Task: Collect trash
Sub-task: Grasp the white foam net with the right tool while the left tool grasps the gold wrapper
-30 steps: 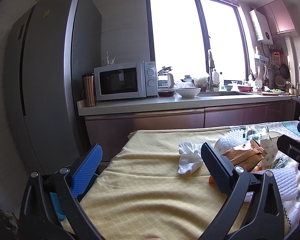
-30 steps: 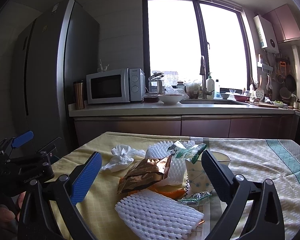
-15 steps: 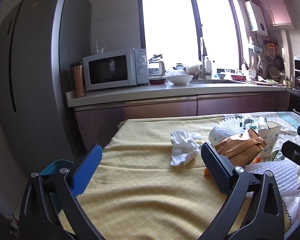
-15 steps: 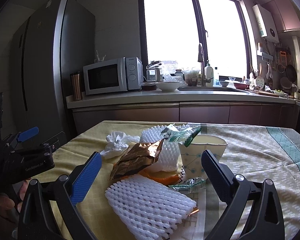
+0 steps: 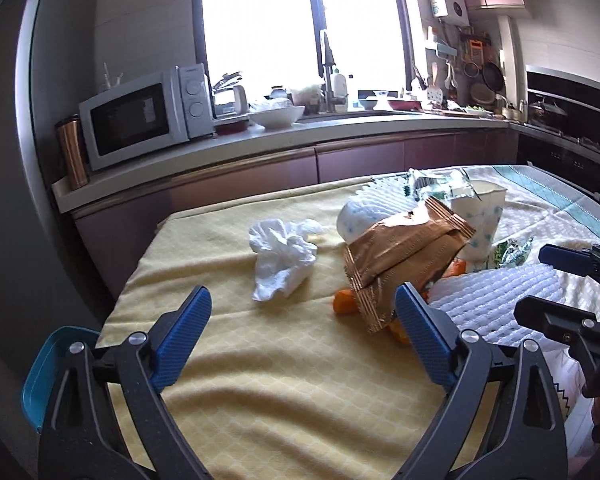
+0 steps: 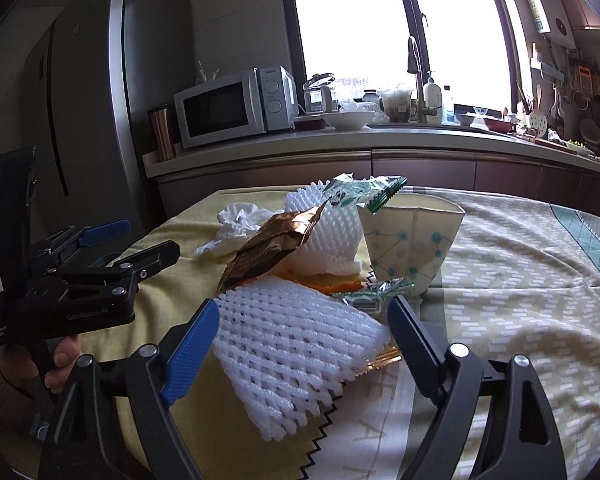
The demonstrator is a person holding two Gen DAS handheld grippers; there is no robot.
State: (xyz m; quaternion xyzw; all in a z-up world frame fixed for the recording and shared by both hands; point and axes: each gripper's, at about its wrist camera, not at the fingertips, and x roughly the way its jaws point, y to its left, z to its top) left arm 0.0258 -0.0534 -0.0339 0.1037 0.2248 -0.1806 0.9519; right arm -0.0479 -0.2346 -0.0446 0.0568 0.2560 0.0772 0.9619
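Trash lies piled on a table with a yellow cloth [image 5: 260, 380]. A crumpled white tissue [image 5: 282, 258] lies left of a copper foil wrapper [image 5: 404, 256]. A white foam net [image 6: 296, 348] lies nearest, with orange peel [image 5: 344, 302], a second foam net [image 6: 332, 236], a paper cup [image 6: 412, 244] and green wrappers [image 6: 364, 192] behind. My left gripper [image 5: 302, 338] is open and empty, short of the tissue and wrapper. My right gripper [image 6: 304, 342] is open and empty, its jaws on either side of the near foam net [image 5: 496, 296].
A teal bin [image 5: 46, 372] shows at the table's left edge. Behind the table runs a kitchen counter [image 5: 260, 144] with a microwave [image 5: 140, 118], a bowl and a sink. A fridge [image 6: 100, 92] stands at the left.
Both grippers have moved forward and down toward the trash pile. The right gripper now straddles the near foam net. Both stay open.
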